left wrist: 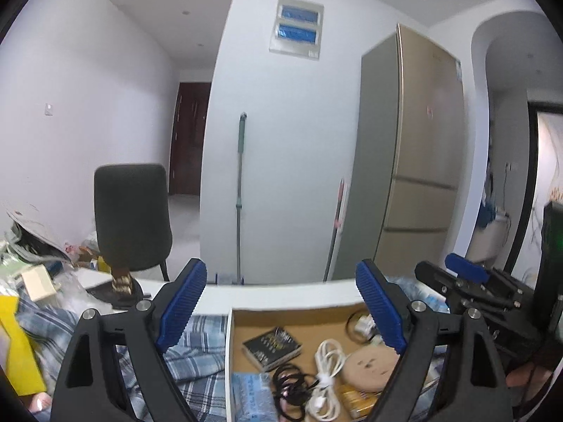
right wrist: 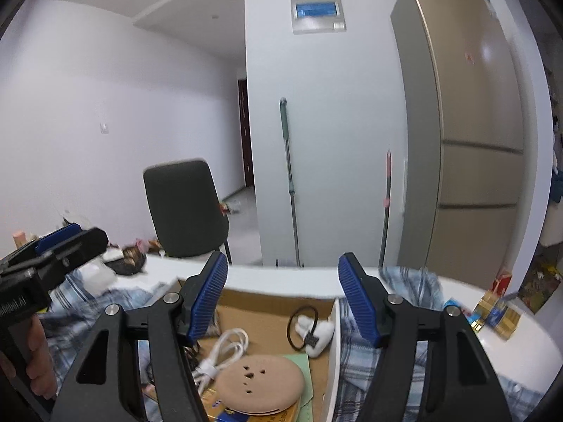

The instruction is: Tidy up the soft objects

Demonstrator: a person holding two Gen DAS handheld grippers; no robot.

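Note:
A blue plaid cloth (left wrist: 197,348) lies crumpled on the white table around an open cardboard box (left wrist: 299,316). The box holds a white cable (left wrist: 327,362), black hair ties (left wrist: 288,383), a beige round pad (left wrist: 369,365), a dark booklet (left wrist: 272,346) and a blue tissue pack (left wrist: 251,401). My left gripper (left wrist: 279,302) is open and empty above the box's near left edge. My right gripper (right wrist: 281,297) is open and empty above the box (right wrist: 267,302), with the cloth (right wrist: 415,281) beside it. The right gripper shows in the left view (left wrist: 468,270).
A dark chair (left wrist: 132,221) stands behind the table. A mop (left wrist: 241,197) leans on the wall, next to a gold fridge (left wrist: 418,154). Clutter and a yellow item (left wrist: 16,344) lie at the table's left. Small gold and blue boxes (right wrist: 492,313) sit at the right.

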